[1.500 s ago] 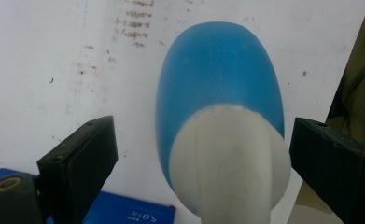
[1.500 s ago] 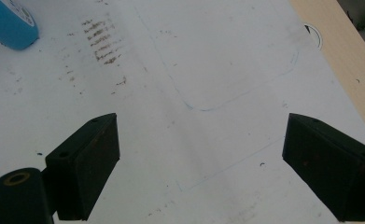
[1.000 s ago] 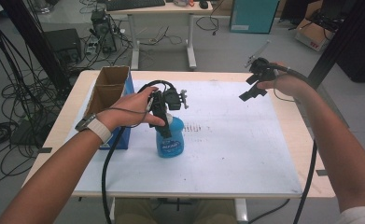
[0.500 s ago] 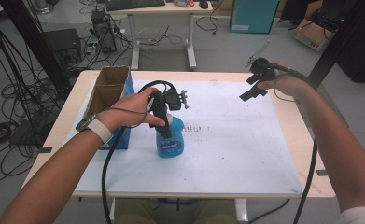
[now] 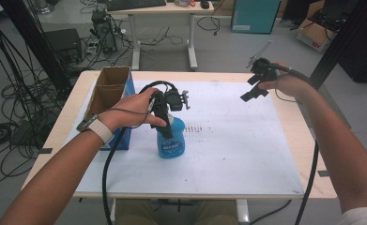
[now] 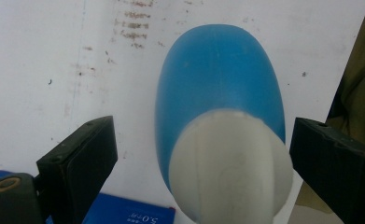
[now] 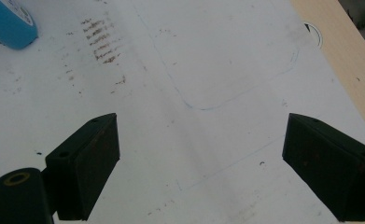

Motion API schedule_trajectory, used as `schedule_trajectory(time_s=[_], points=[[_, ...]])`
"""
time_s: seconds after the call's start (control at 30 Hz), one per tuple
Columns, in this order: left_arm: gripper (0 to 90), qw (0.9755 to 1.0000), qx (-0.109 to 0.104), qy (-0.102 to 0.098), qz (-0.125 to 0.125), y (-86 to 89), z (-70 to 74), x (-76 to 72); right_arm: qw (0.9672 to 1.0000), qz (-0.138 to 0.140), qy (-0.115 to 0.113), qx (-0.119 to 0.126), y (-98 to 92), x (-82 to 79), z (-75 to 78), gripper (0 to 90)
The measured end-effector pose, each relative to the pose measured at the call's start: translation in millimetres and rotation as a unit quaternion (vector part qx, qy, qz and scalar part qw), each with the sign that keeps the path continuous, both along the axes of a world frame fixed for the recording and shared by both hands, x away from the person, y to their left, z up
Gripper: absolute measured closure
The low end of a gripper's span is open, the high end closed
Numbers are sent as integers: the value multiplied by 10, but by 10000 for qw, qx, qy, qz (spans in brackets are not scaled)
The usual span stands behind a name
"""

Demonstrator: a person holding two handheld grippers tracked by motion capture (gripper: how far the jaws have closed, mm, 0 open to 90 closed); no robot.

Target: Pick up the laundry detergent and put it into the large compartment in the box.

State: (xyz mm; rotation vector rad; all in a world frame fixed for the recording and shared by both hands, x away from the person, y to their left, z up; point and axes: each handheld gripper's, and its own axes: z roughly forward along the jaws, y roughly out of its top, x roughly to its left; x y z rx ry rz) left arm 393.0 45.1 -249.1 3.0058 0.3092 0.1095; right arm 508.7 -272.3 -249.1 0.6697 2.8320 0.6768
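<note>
black fingers (image 6: 80, 161); silver wristwatch (image 5: 95, 127), black cables (image 5: 107, 173)

Your table (image 5: 308, 154) is a light wood top on a pale frame, and a white sheet (image 5: 233, 154) covers most of it, leaving bare wood along the 3 and 9 o'clock edges. On the sheet, a blue bottle (image 5: 172, 140) stands upright a little toward 9 o'clock of centre. Faint brown smudges (image 5: 203, 127) mark the sheet just at the bottle's 3 o'clock side. A cardboard box (image 5: 108, 91) with open compartments and a blue side sits at about 10 o'clock.
</note>
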Motion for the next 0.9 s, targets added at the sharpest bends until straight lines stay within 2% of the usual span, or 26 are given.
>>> schedule_trajectory(time_s=[0.43, 0.9], points=[[95, 9999, 86, 47, -28, -22, -83, 14, 10000, -3, 18, -21, 1, 2, -10, 110], [153, 9999, 95, 115, -57, -31, -110, 29, 10000, -12, 18, -23, -14, 2, -4, 110]])
